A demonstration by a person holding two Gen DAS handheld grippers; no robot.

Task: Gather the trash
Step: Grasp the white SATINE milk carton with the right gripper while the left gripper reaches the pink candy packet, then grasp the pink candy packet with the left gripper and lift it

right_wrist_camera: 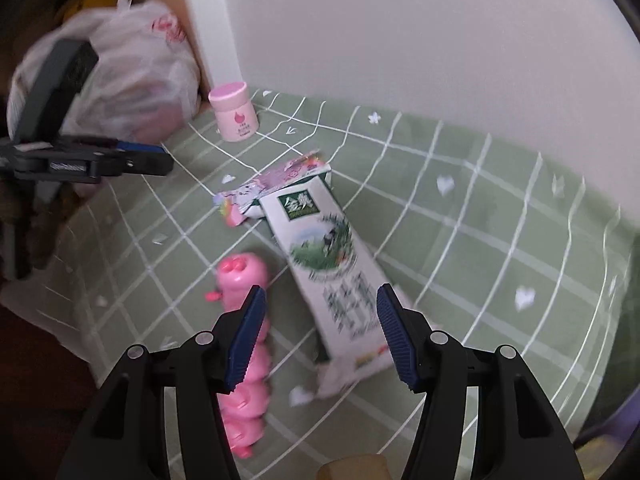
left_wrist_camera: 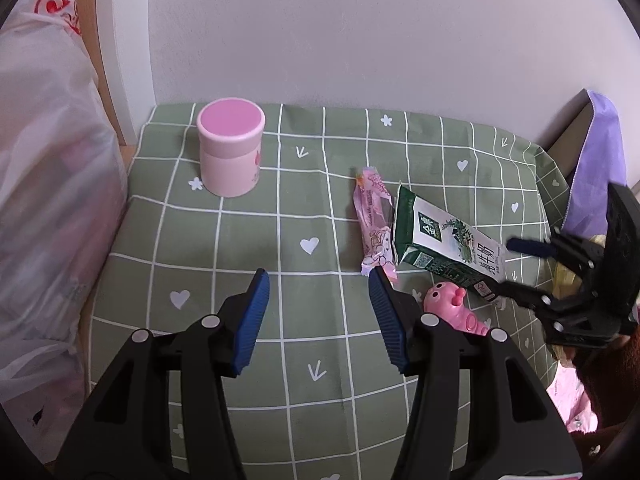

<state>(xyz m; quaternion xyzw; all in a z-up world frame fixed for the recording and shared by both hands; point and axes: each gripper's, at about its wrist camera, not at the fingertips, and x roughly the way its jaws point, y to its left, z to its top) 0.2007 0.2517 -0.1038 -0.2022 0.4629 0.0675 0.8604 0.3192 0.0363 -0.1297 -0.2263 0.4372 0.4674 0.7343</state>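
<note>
Two open grippers over a checked worktop, the milk carton lying between the trash and a toy.

The milk carton (right_wrist_camera: 324, 264) lies flat on its side on the worktop (left_wrist_camera: 240, 240), a long white box with dark green edges, printed grass and black characters, its far end flap torn open. Just beyond the carton, touching its far end, lies a crinkled pink foil wrapper (left_wrist_camera: 374, 224), flattened and glossy. Beside the carton's near end lies a pink plastic caterpillar toy (right_wrist_camera: 244, 344), smooth and bulbous. Well away from the carton, toward the corner, stands a round pink jar (left_wrist_camera: 231, 148) with a flat lid, and past it a thin white plastic bag (right_wrist_camera: 132, 76). The cloth is soft green with white grid lines and hearts. The right gripper (right_wrist_camera: 320, 332) hovers wide open astride the carton's near end, pads clear. The left gripper (left_wrist_camera: 318, 320) stands open over bare cloth, holding nothing.
</note>
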